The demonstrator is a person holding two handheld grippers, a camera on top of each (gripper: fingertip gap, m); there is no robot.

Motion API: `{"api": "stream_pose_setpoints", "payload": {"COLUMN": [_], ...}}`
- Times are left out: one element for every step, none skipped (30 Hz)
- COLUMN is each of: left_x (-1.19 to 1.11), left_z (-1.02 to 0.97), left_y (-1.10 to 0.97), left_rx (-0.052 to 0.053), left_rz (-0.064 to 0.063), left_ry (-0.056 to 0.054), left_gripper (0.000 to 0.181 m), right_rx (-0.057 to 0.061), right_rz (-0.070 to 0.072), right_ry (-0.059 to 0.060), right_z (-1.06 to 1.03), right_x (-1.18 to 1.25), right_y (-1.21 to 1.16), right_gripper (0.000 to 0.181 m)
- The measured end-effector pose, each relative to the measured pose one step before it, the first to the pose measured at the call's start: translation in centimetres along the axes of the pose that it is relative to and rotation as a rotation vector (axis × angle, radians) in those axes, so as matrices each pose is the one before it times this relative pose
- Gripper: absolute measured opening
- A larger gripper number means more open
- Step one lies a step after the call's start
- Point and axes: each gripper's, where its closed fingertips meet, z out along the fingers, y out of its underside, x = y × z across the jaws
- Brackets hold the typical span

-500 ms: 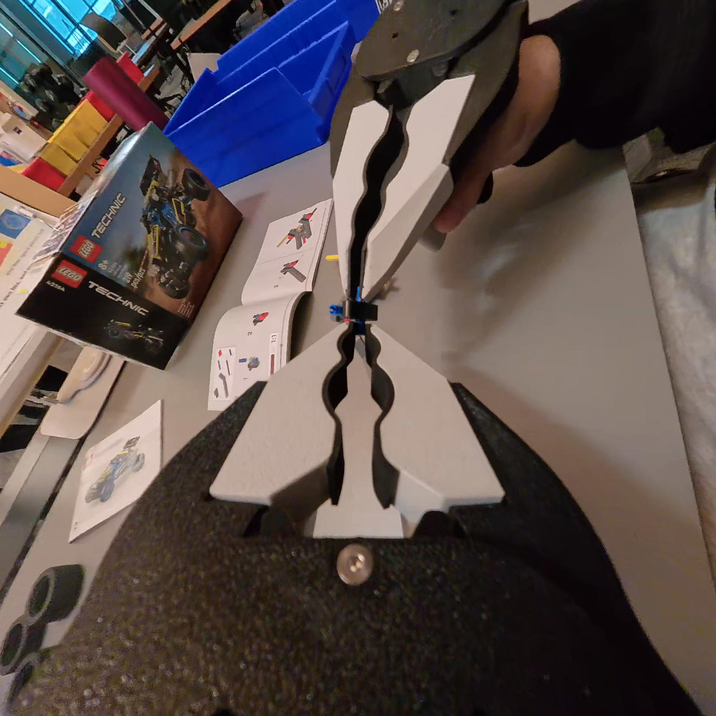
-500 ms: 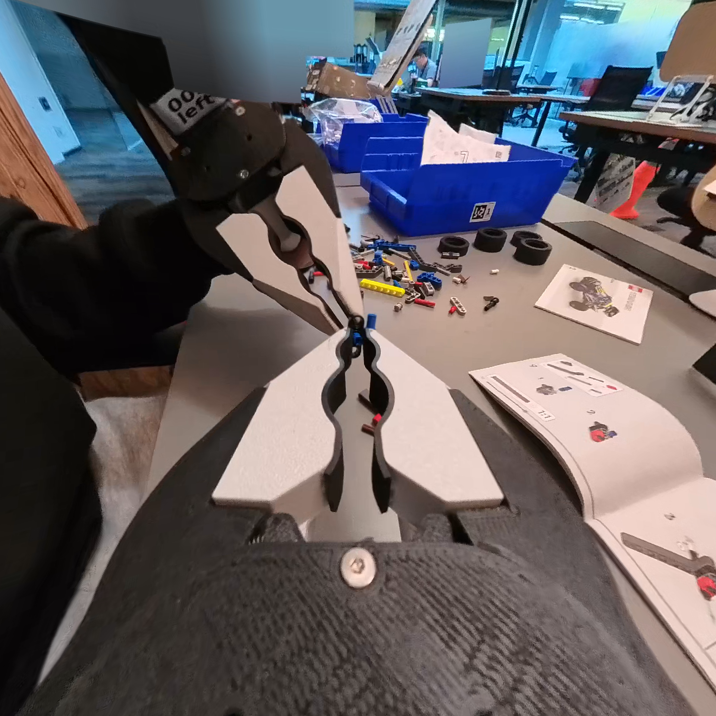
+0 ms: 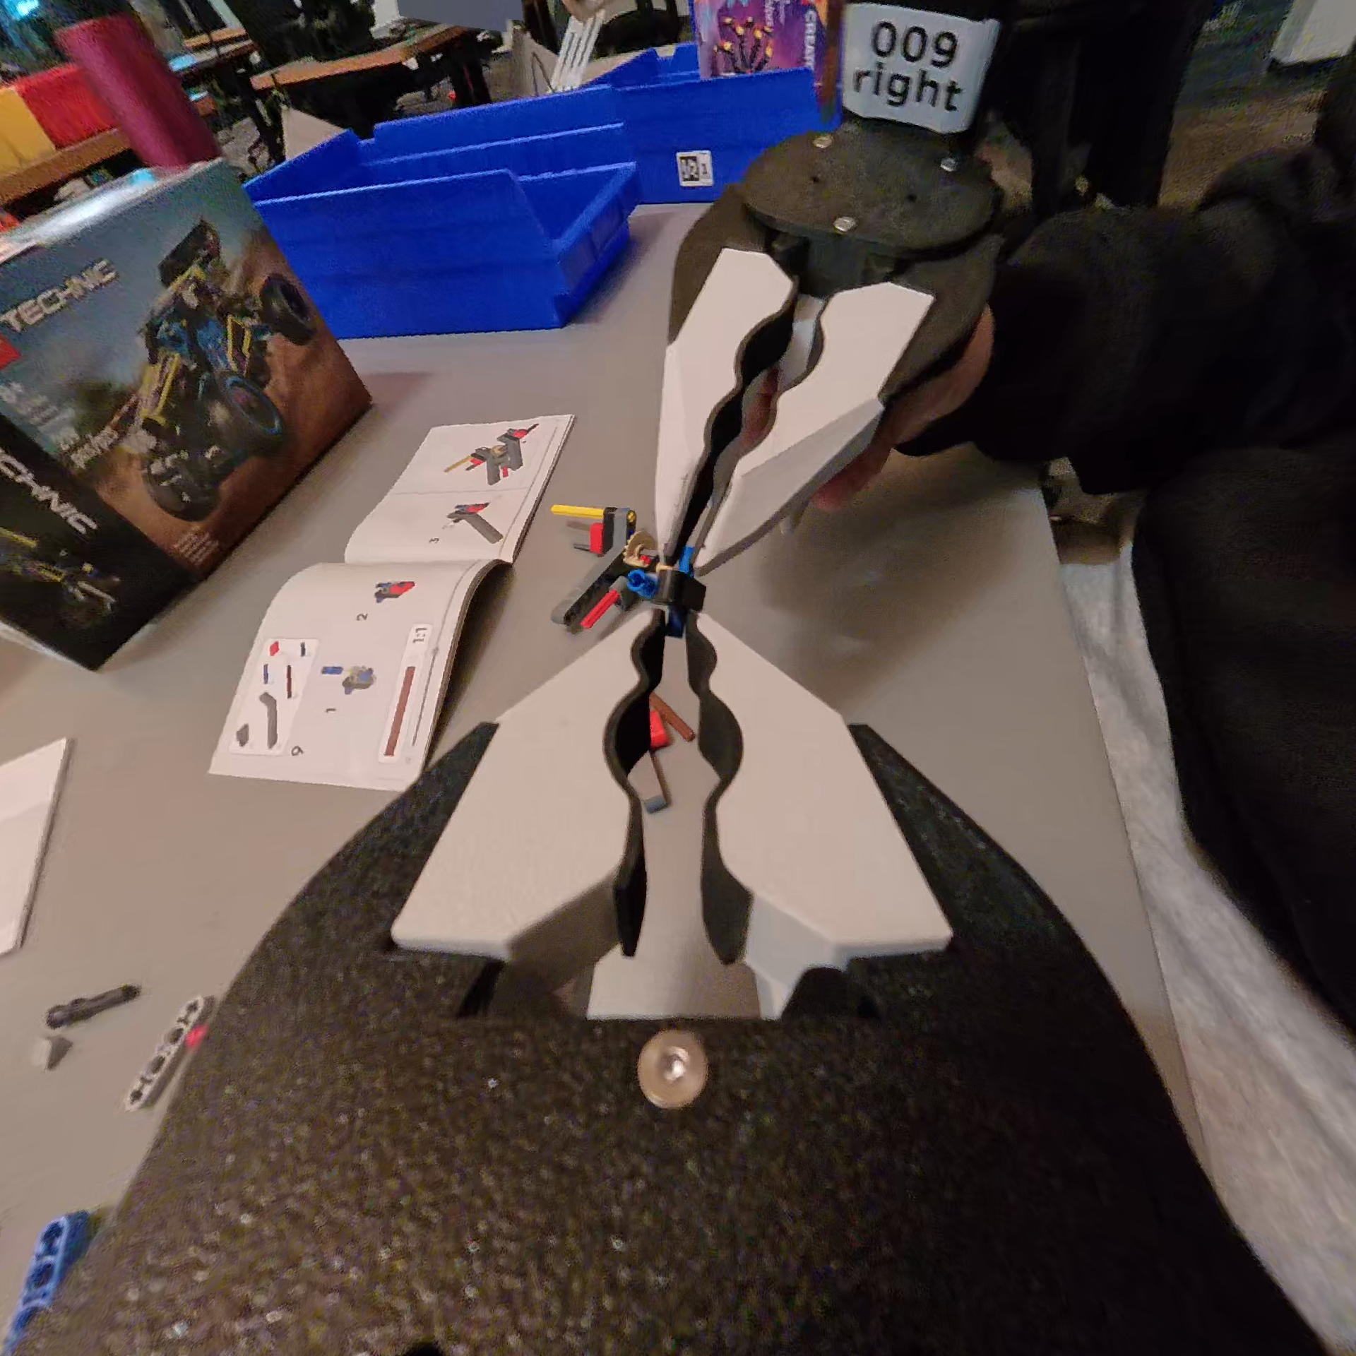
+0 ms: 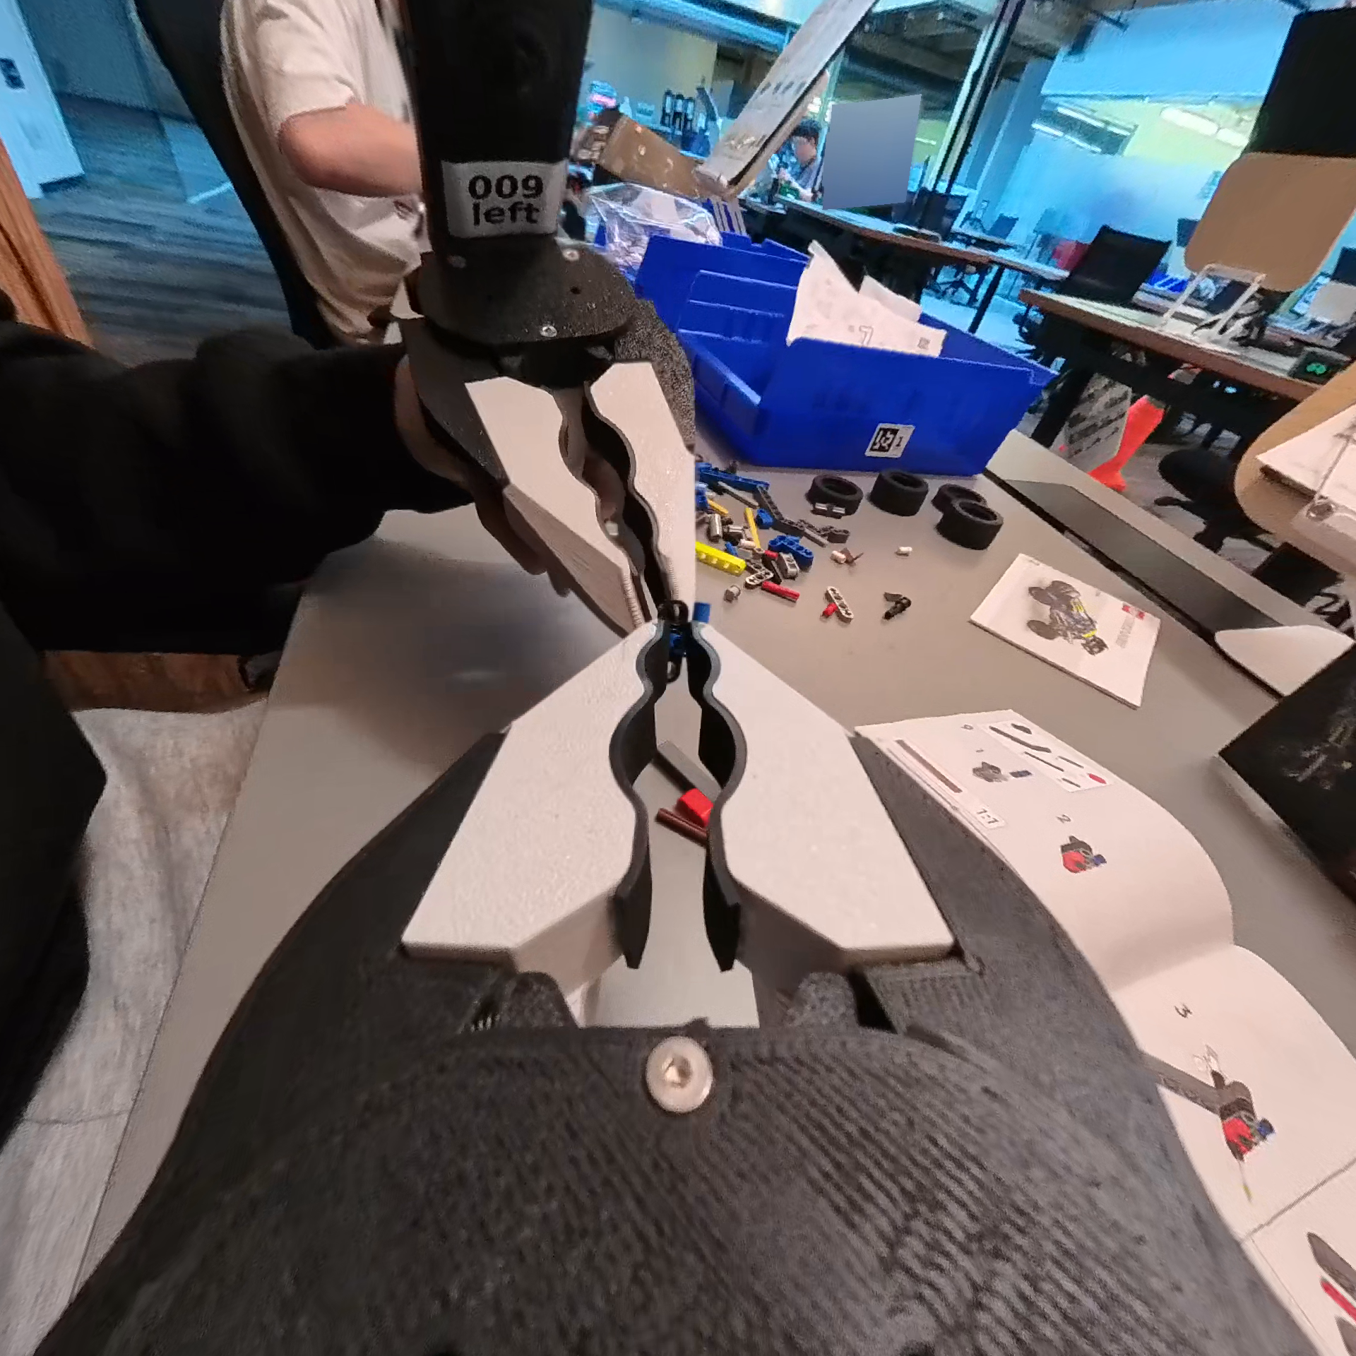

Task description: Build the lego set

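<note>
A small black and blue lego piece [image 3: 676, 591] hangs in the air above the grey surface [image 3: 880, 660], exactly where the two pairs of jaws meet tip to tip. The left gripper [image 3: 669, 624] has its jaws pressed together on the near end of the piece; the right gripper [image 4: 679, 646] has its jaws pinching the far end. It seems two small parts are being joined, though the piece is too small to tell how deep they sit.

To do this step well, I think both grippers should stay on one line and push straight toward each other, without twisting, because such a tiny pin can slip out or go crooked.

Just beyond the left jaws, a part-built assembly [image 3: 605, 569] with a yellow axle lies on the surface. Under the jaws lie some loose red and dark pieces [image 3: 664, 734]. Farther to the left side is the open instruction booklet [image 3: 381, 624], then the set box [image 3: 147, 396]. Beyond the right jaws lie the pile of loose parts [image 4: 763, 543] and four black tyres [image 4: 902, 491]
</note>
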Motion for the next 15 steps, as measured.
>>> {"api": "stream_pose_setpoints", "payload": {"left_x": [-0.221,-0.171,-0.126,-0.123,-0.108,0.006,0.057,-0.024,-0.094,-0.136,-0.201,-0.229,-0.19,-0.263,-0.382], "left_z": [0.019,0.021,0.054,0.071,0.066,0.058,0.068,0.054,0.059,0.07,0.061,0.047,0.019,-0.009,-0.018], "left_y": [0.072,0.13,0.234,0.245,0.221,0.224,0.201,0.061,-0.086,-0.122,-0.123,-0.139,-0.122,-0.082,-0.047], "left_rx": [0.0007,-0.0067,-0.0152,-0.0177,-0.0158,-0.017,-0.0147,-0.0023,0.0094,0.011,0.0101,0.0113,0.0097,0.0038,-0.0032], "left_rz": [-0.0211,-0.0151,-0.0034,0.0133,0.0236,0.0204,0.0119,0.0029,-0.0109,-0.0246,-0.0279,-0.0194,-0.0079,0.0001,0.0059], "left_ry": [-0.0075,-0.0049,-0.0057,-0.0114,-0.0138,-0.0052,0.0022,-0.0017,-0.0058,-0.0044,-0.006,-0.0093,-0.01,-0.018,-0.0288], "left_gripper": [0.003,0.003,0.003,0.003,0.003,0.003,0.003,0.003,0.003,0.003,0.004,0.006,0.01,0.013,0.015], "right_rx": [0.001,-0.003,-0.0087,-0.0074,-0.0023,-0.0035,-0.0099,-0.0104,0.0004,0.0058,0.0063,0.008,-0.0005,-0.008,0.0001], "right_rz": [0.002,0.0073,0.0139,0.0156,0.0097,0.0025,-0.0024,-0.0019,0.0048,0.014,0.0201,0.0204,0.0223,0.0215,0.0201], "right_ry": [0.0127,0.0119,0.0064,0.0043,0.0075,-0.0028,-0.0125,-0.0033,0.0044,0.0057,0.012,0.022,0.0324,0.0347,0.0252], "right_z": [0.08,0.095,0.134,0.133,0.102,0.072,0.037,-0.02,-0.066,-0.076,-0.032,-0.011,0.005,0.019,0.009], "right_x": [0.105,0.113,0.076,0.067,0.085,-0.063,-0.133,0.051,0.162,0.169,0.242,0.334,0.475,0.527,0.388], "right_y": [0.066,0.126,0.217,0.235,0.172,0.185,0.225,0.187,-0.003,-0.082,-0.066,-0.069,0.066,0.157,0.04], "right_gripper": [0.002,0.002,0.002,0.002,0.002,0.002,0.002,0.002,0.002,0.002,0.002,0.002,0.002,0.002,0.002]}}
